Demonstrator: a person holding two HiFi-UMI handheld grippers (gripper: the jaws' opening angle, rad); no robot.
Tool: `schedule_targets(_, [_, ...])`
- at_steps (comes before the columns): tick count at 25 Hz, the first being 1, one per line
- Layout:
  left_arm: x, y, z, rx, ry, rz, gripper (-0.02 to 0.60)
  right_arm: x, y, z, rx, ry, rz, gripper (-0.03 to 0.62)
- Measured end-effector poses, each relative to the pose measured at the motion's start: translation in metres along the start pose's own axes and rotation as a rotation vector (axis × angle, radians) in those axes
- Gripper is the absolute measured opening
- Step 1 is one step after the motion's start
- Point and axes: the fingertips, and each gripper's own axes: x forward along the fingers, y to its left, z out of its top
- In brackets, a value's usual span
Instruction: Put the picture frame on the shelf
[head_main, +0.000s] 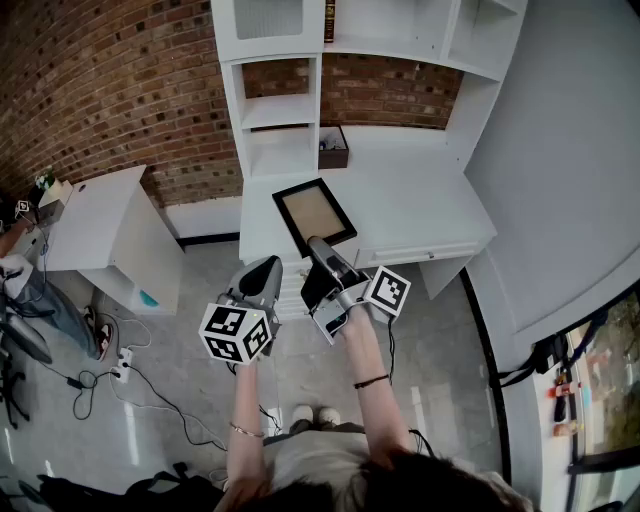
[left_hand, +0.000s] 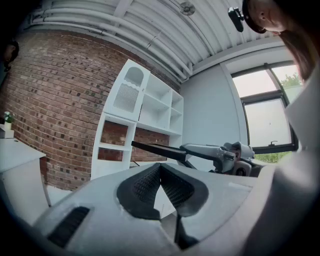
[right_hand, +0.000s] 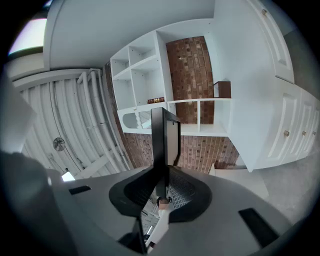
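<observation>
Held the picture frame (head_main: 314, 212) clamped by its near edge in the right gripper (head_main: 318, 246), over the desk (head_main: 430, 205) before the shelf (head_main: 280, 110), with the left gripper (head_main: 264, 275) closed on nothing; probably needed firm grip and steady tilt going in

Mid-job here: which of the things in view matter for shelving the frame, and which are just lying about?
For the job:
- picture frame, clamped in the right tongs
- white shelf unit

Lying about:
- brown box on the desk
- side table
- power strip on the floor
- left tongs, shut and empty
</observation>
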Motion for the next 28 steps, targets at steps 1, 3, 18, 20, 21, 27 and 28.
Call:
schedule_targets(1, [0.0, 0.0, 0.0, 0.0, 0.0, 0.0, 0.011, 0.0, 0.0, 0.0, -0.001, -0.001, 0.0, 0.071])
schedule_targets(3, [0.0, 0.0, -0.001, -0.001, 0.0, 0.0, 0.011, -0.001, 0.0, 0.001, -0.001, -0.002, -0.001, 0.071])
schedule_targets(18, [0.017, -0.01, -0.008, -0.006, 0.012, 0.038, 0.011, -0.008, -0.009, 0.021, 0.038, 0.017, -0.009, 0.071])
schedule_targets(20, [0.021, -0.013, -0.009, -0.009, 0.009, 0.044, 0.011, -0.01, -0.011, 0.024, 0.045, 0.025, -0.012, 0.071])
schedule_targets(21, [0.023, -0.014, -0.009, -0.01, 0.008, 0.045, 0.011, -0.011, -0.012, 0.026, 0.046, 0.027, -0.012, 0.071])
schedule_targets(27, [0.03, -0.016, -0.018, -0.018, 0.014, 0.064, 0.011, -0.012, -0.02, 0.037, 0.049, 0.039, -0.014, 0.071])
schedule_targets(28, [0.032, -0.015, -0.019, -0.022, 0.014, 0.068, 0.011, -0.011, -0.022, 0.038, 0.052, 0.043, -0.016, 0.071])
